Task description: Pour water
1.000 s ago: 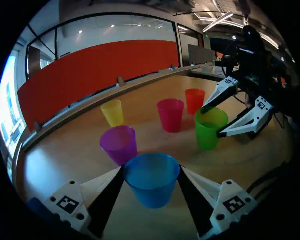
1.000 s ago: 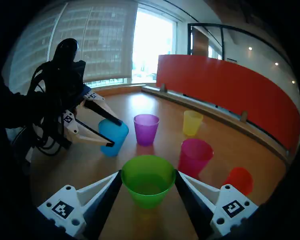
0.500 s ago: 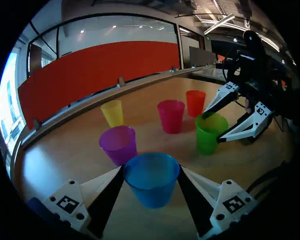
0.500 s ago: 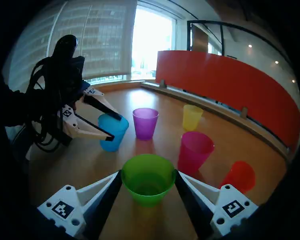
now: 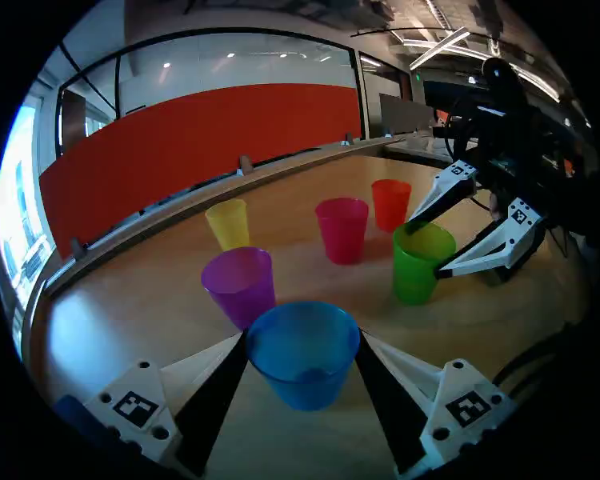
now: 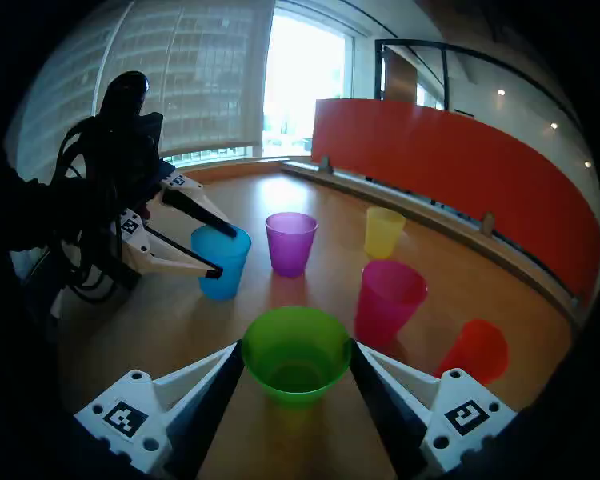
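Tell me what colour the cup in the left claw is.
Blue. The blue cup shows best in the left gripper view, gripped by the left claw.

Right tongs (image 6: 296, 346) clamp green cup (image 6: 296, 368); left tongs (image 6: 225, 254) clamp blue cup (image 6: 222, 284).

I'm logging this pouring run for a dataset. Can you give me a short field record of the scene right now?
left gripper: shut on blue cup, cup upright
right gripper: shut on green cup, cup upright
free cups: purple cup, yellow cup, pink cup, orange cup, all upright and apart
surface: wooden table
pouring: not yet begun, neither held cup tilted
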